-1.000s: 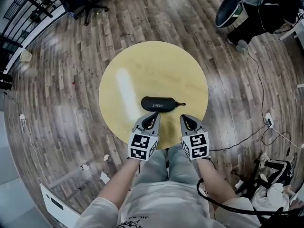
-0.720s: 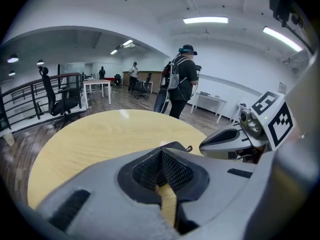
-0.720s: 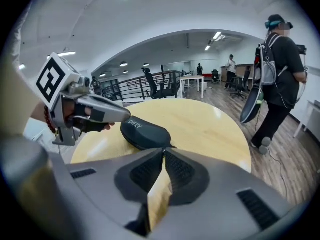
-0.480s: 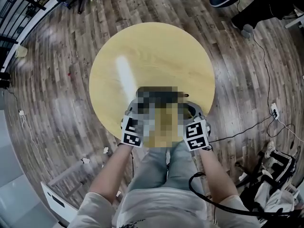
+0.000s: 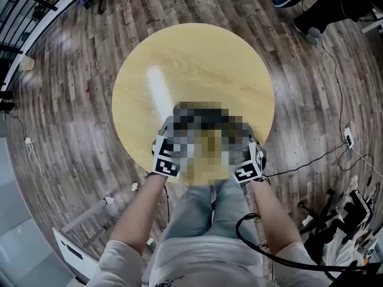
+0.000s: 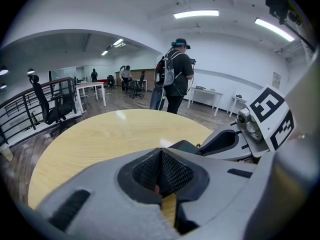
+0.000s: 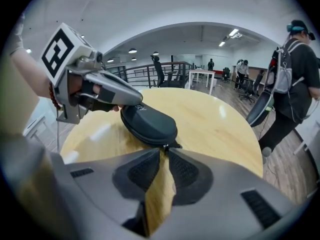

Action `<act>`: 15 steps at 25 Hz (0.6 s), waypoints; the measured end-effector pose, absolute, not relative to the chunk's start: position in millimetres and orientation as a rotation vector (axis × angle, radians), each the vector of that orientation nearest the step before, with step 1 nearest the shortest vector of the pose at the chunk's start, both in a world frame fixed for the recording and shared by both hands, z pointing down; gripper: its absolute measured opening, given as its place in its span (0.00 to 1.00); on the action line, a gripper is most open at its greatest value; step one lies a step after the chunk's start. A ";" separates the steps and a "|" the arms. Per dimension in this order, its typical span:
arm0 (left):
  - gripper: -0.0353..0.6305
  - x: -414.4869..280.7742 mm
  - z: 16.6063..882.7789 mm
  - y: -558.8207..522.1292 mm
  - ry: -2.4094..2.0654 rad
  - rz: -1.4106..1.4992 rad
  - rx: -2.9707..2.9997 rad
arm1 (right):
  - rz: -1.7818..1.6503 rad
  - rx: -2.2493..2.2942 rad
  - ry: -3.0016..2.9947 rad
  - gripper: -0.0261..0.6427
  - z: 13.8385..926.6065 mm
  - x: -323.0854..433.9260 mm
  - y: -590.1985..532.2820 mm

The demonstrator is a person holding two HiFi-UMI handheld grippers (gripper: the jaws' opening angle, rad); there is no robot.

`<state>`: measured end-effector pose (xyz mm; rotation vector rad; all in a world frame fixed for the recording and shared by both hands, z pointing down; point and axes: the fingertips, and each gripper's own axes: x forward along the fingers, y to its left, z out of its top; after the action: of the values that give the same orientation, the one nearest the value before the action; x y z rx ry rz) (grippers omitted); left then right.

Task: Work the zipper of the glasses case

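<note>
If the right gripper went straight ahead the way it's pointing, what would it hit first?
The zipper pull at the near end of the glasses case, just beyond the tongs of the right gripper; how close is unclear.

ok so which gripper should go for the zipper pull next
Right gripper: the zipper pull lies just off its slightly parted jaws. The left gripper sits shut at the glasses case's far end.

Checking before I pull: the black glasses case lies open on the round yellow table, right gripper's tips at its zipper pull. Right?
No: the glasses case is closed, not open; the right gripper view shows it. It does lie on the round yellow table, with the tips of the right gripper at its zipper pull.
</note>
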<state>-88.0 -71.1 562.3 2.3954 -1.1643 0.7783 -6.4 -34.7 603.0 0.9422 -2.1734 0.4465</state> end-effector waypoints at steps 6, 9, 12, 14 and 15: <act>0.06 -88.7 565.6 -68.9 -1.136 0.781 2.390 | 0.403 0.923 -2.105 0.11 615.5 -12.3 -38.2; 0.06 -87.8 565.7 -67.4 -1.118 0.794 2.397 | 0.401 0.955 -2.084 0.05 615.0 -8.3 -41.2; 0.06 -90.4 556.4 -67.9 -1.120 0.792 2.421 | 0.415 0.957 -2.083 0.05 614.3 -6.2 -39.8; 0.06 -97.6 551.4 -68.4 -1.106 0.811 2.447 | 0.401 0.952 -2.085 0.05 614.0 -6.6 -40.2; 0.06 -100.6 552.2 -67.6 -1.081 0.837 2.459 | 0.391 0.952 -2.087 0.05 613.5 -6.1 -41.7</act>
<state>-100.6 -67.6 552.2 2.4593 -1.0806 0.8369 -6.1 -41.7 613.5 0.9516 -2.0871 0.3915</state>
